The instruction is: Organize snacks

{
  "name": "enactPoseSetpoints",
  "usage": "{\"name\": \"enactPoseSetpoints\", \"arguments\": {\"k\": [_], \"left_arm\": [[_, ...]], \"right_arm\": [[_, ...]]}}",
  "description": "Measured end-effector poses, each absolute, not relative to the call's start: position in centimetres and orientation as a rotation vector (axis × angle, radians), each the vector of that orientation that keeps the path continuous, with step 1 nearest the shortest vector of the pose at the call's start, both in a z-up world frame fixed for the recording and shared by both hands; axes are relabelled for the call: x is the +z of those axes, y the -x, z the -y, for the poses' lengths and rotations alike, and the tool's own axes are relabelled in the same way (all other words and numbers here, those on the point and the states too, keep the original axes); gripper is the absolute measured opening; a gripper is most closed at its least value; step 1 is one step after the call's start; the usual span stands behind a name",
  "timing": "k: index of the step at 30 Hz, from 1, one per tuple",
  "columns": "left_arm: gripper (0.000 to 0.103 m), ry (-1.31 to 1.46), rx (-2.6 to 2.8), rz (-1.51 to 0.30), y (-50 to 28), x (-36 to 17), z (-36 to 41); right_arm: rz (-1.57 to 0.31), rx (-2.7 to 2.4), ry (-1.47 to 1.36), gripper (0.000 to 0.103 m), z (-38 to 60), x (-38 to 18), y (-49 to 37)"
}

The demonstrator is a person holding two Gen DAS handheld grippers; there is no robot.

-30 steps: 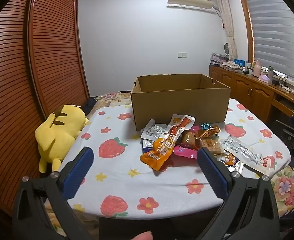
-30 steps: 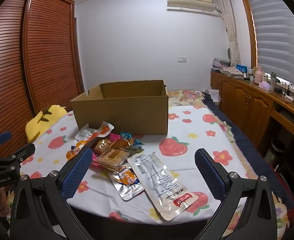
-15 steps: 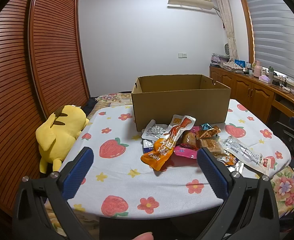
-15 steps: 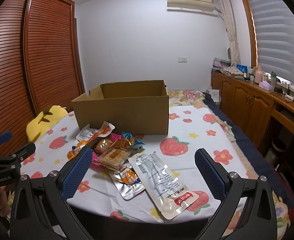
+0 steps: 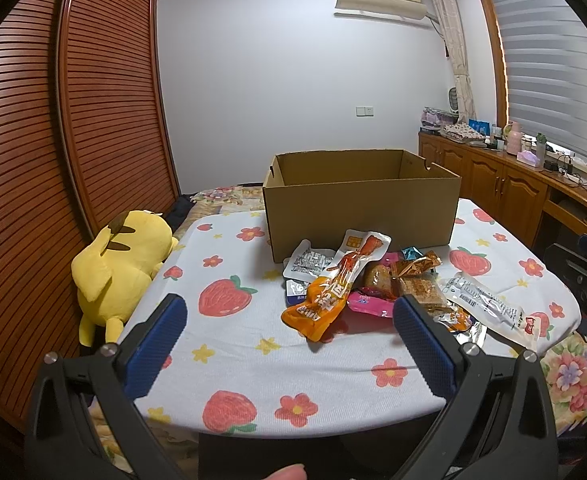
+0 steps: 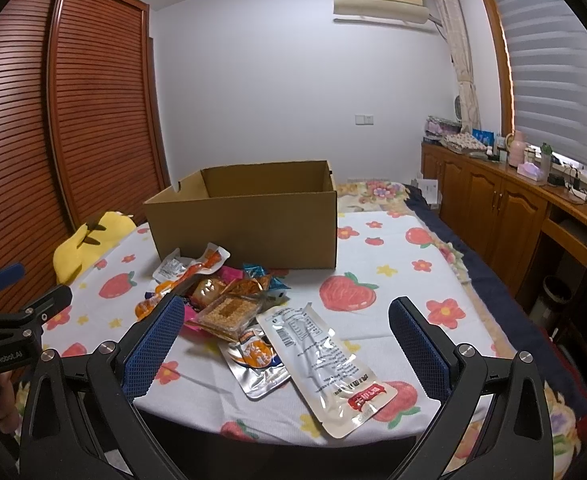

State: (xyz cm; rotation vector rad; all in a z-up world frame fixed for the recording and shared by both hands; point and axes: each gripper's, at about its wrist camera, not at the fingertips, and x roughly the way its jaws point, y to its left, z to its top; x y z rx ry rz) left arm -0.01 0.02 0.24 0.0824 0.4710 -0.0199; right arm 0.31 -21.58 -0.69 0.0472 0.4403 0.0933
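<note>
Two grippers, both spread wide with nothing between the fingers: left gripper (image 5: 289,320) hangs over the near edge of the table, right gripper (image 6: 287,324) likewise, each with matte black plastic arms and blue, finely ribbed rubber pads (image 5: 155,344). Table (image 5: 229,344) is covered in a white woven cloth printed with red strawberries, red flowers and small yellow stars. Snack pile sits mid-table, just in front of the cardboard box (image 5: 359,216), which is plain brown corrugated, rectangular, open-topped, flaps not visible. Long glossy orange pouch (image 5: 335,288) lies diagonally on top of the pile, its clear upper end resting near the box wall. Small silver-white foil sachet (image 5: 307,262) beside it, touching the box base. Crinkled orange-gold wrapper (image 5: 417,264) and a teal foil candy (image 5: 411,253) behind a clear-wrapped square cereal bar (image 6: 229,312), grainy tan texture. Pink flat packet (image 5: 369,305) partly under the orange pouch. Long transparent vacuum pouch (image 6: 329,360) with printed label and red end lies nearest the right gripper, overlapping a shiny silver pouch (image 6: 255,366) with orange print. Plush yellow toy (image 5: 123,264), soft and rounded, slumps off the table's left side against the slatted brown wooden wardrobe doors (image 5: 53,140). Wooden cabinets (image 6: 493,208) along the right wall.
</note>
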Motion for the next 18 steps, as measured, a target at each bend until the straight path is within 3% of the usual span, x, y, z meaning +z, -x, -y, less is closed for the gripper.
{"name": "enactPoseSetpoints", "arguments": {"k": [18], "left_arm": [[0.103, -0.081, -0.019, -0.462, 0.30, 0.59, -0.12]], "right_arm": [[-0.437, 0.094, -0.049, 0.103, 21.62, -0.57, -0.30]]}}
